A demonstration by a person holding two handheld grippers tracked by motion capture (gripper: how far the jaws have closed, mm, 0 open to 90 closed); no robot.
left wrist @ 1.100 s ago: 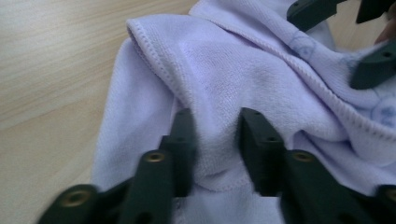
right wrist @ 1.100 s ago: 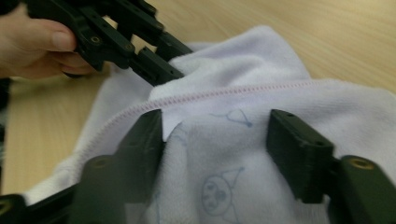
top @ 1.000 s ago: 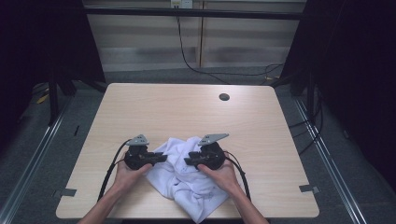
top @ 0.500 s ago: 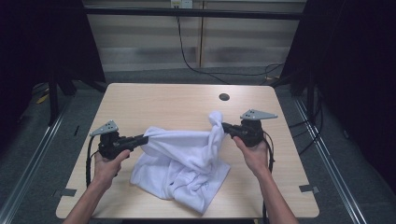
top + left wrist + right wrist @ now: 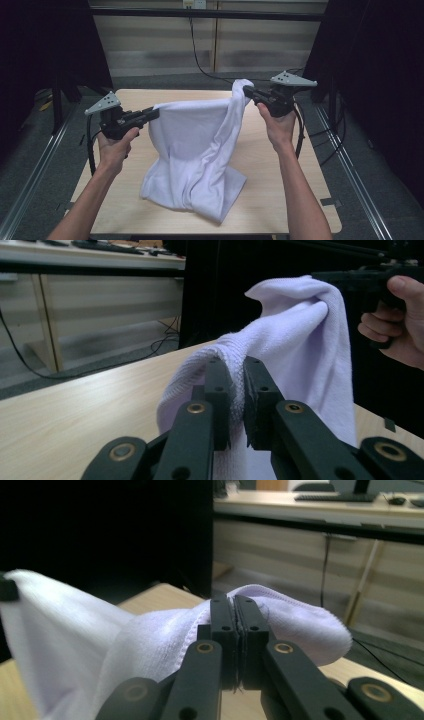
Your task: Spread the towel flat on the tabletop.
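Left hand-held gripper (image 5: 152,114) pinches one corner of the white towel (image 5: 197,150); its jaws are pressed onto the terry edge, cloth sandwiched between the pads. Right hand-held gripper (image 5: 246,90) pinches the opposite top corner, jaws pressed tight on a thin hem; they have just been closing onto it.

Towel position: hung between the two grippers above the counter (image 5: 280,195), top edge taut and running from about 9 o'clock to 2 o'clock in the high view, right end higher. Long axis of the hanging cloth runs 12 to 6 o'clock; the lower part lies crumpled on the counter surface, spreading toward 5 o'clock.

View differences: the high view gives both forearms, the whole drape and the heap on the counter. Left gripper view shows the towel (image 5: 300,340) rising from its own jaws to a rounded peak at 1 o'clock, with the right hand (image 5: 395,320) beside it. Right gripper view shows the towel (image 5: 125,645) folded over its jaw tips, sloping off toward 9 o'clock.
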